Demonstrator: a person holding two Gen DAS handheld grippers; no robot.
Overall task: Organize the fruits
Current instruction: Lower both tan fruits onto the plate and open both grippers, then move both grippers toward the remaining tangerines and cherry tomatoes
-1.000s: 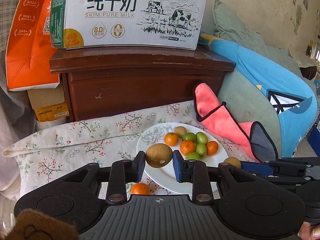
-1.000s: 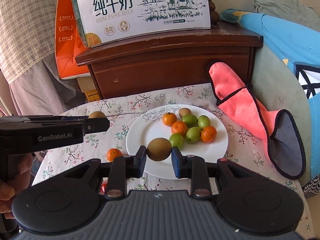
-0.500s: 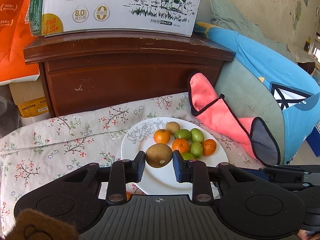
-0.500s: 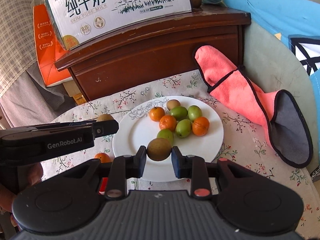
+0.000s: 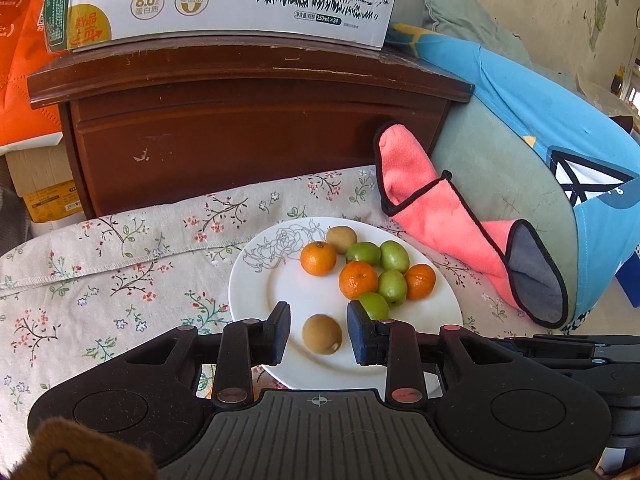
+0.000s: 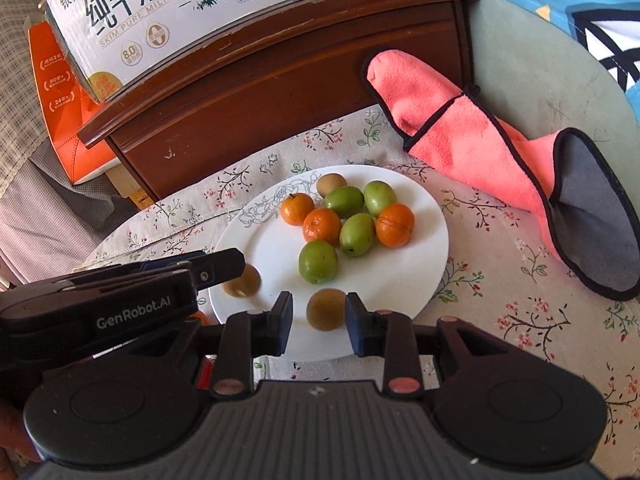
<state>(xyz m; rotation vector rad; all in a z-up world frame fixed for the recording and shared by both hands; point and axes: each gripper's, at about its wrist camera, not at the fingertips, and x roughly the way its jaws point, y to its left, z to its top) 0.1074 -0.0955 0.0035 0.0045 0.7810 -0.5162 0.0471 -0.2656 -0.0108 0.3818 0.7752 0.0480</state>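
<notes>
In the left wrist view, our left claw [image 5: 318, 334] hung over the near part of the white plate [image 5: 264, 280], its jaws opening, and a brown kiwi [image 5: 322, 334] lay between the pads with a gap on each side, so it was released. Farther back on the plate sat three oranges [image 5: 358, 284], four green fruits [image 5: 394, 256] and another brown fruit [image 5: 341, 239]. The plate rested on a flowered cloth [image 5: 120, 264], with a pink mitt [image 5: 436, 216] beside it.

In the right wrist view, our right claw [image 6: 318, 316] was likewise opening, and a second kiwi [image 6: 326, 309] sat free between its pads on the plate's near part. The left claw reached in from the left, its kiwi just past its tip. A milk carton box [image 6: 168, 12] stood on the dark wooden cabinet [image 6: 280, 80] behind.
</notes>
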